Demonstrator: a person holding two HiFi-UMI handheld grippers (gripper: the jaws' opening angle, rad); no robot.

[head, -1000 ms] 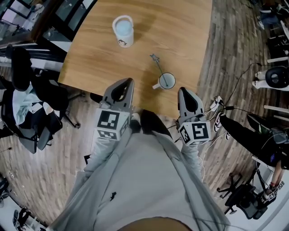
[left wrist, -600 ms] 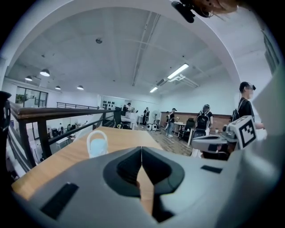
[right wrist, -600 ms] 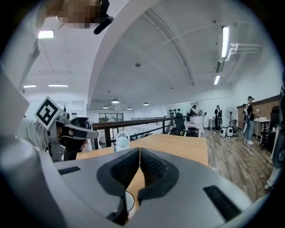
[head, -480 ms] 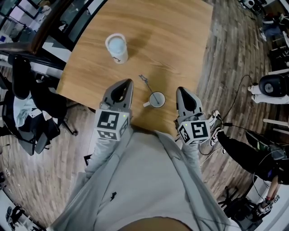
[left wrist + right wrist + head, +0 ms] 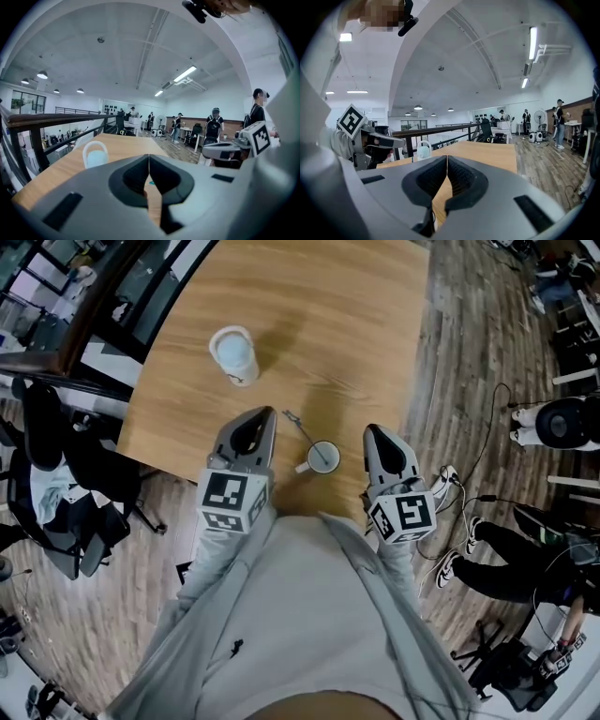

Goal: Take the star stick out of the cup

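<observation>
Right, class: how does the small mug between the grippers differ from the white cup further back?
The small mug holds the star stick; the white cup holds no stick. The mug stands near the table's near edge, the cup further back and left. The cup looks taller than the mug. Both stand upright on the wooden table.

The cup [image 5: 324, 458] is a small pale mug with a round open mouth. It is standing upright on the wooden table [image 5: 356, 324], close to the near edge, with its handle pointing left and slightly toward the camera in the head view. The star stick [image 5: 305, 434] is a thin, light-coloured rod that is resting with its lower end inside the cup and leaning over the rim toward the upper left, its small star-shaped head projecting well clear of the cup above the tabletop.
</observation>
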